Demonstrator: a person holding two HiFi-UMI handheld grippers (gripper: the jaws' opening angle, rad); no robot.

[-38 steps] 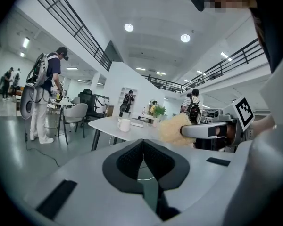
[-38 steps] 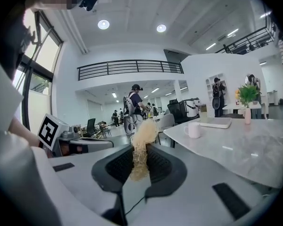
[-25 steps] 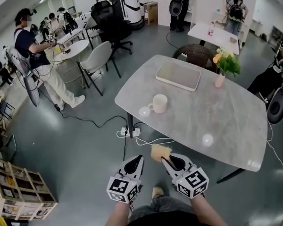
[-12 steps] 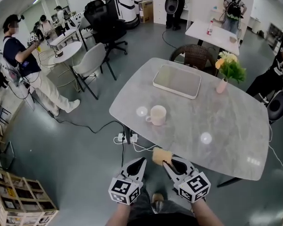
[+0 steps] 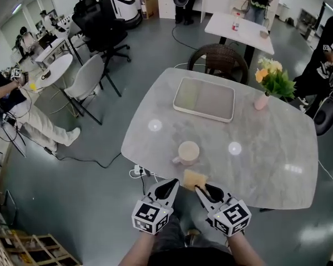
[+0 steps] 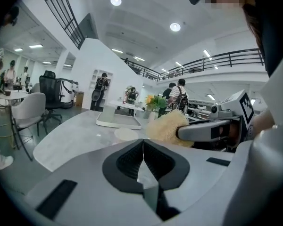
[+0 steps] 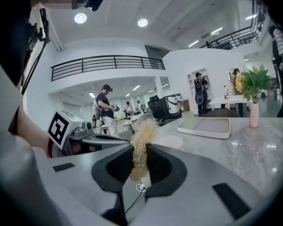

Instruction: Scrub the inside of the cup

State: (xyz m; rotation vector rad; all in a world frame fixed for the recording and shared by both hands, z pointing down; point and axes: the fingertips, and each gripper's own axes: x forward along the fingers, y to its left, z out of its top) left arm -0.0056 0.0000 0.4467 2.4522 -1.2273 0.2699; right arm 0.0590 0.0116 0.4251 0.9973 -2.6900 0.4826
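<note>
A white cup (image 5: 187,152) with a handle stands upright near the front edge of the grey marble table (image 5: 266,159). Just short of it, at the table's edge, my right gripper (image 5: 198,188) is shut on a yellow fibrous scrubber (image 5: 193,178), which sticks up out of the closed jaws (image 7: 140,149) in the right gripper view. My left gripper (image 5: 172,182) hangs beside it to the left, below the table's edge, jaws shut on nothing (image 6: 143,142). The left gripper view shows the scrubber (image 6: 167,127) and the cup's rim (image 6: 128,134) beyond.
A pale rectangular tray (image 5: 204,98) lies at the far side of the table, and a pink vase of flowers (image 5: 262,100) stands at its right. A wicker chair (image 5: 217,57) is behind the table. A power strip with cables (image 5: 140,172) lies on the floor.
The view has closed in on the table. Both grippers and the scrubber now sit nearer the table's front edge and the cup. The cup has not moved on the table.
</note>
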